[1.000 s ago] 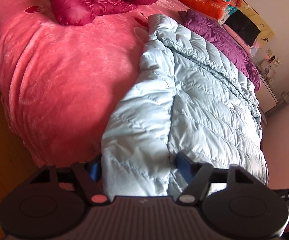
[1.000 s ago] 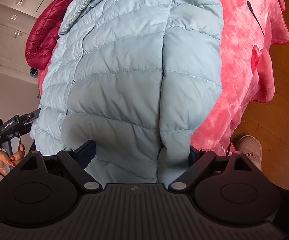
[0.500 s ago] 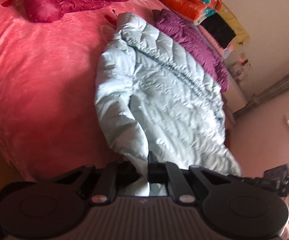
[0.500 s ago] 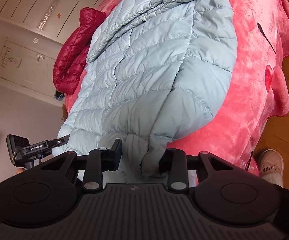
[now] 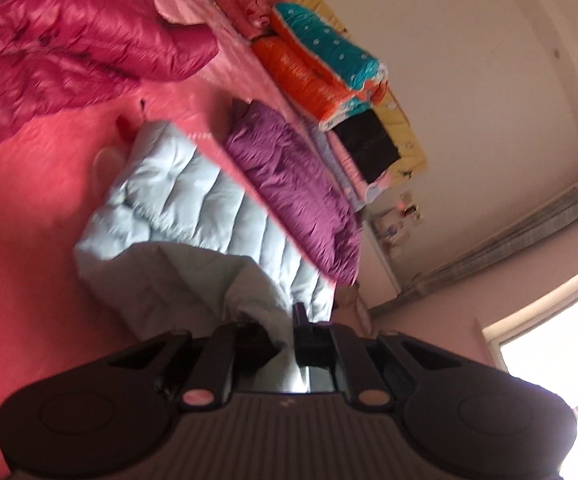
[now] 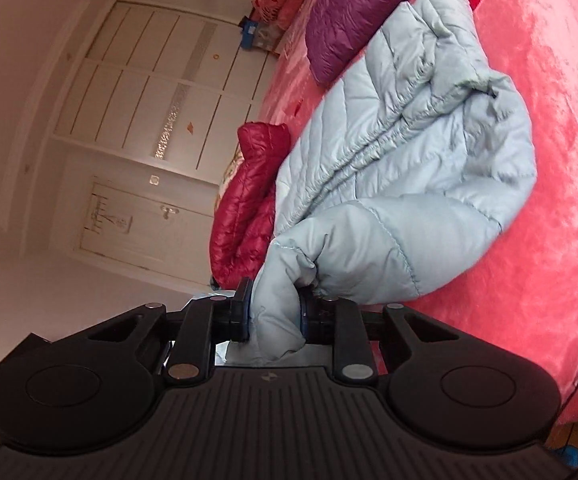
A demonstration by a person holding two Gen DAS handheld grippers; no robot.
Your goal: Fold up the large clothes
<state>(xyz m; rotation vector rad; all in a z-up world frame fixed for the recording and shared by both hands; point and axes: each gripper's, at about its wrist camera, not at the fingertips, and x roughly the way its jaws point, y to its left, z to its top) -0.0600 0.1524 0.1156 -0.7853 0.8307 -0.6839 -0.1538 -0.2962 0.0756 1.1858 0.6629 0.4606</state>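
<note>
A light blue quilted down jacket (image 5: 193, 208) lies on the pink plush bedspread (image 5: 29, 280). Its near hem is lifted off the bed and curls over the rest of the jacket. My left gripper (image 5: 293, 320) is shut on one corner of that hem, and the view is blurred. In the right wrist view the same jacket (image 6: 429, 160) bulges up from the bedspread (image 6: 549, 80). My right gripper (image 6: 275, 312) has a thick bunch of the hem between its blue pads; its jaws are closing and press on the fabric.
A crimson down jacket (image 5: 69, 48) lies at the far left of the bed, a purple one (image 5: 297, 192) beside the blue jacket. Folded quilts (image 5: 321, 60) are stacked by the wall. White wardrobe doors (image 6: 149, 100) stand beyond the bed. A bright window (image 5: 561, 340) is at the right.
Both grippers went from open around the jacket's hem to closed on it. They rose and carried the hem up off the bed edge, so the jacket now bends over itself.
</note>
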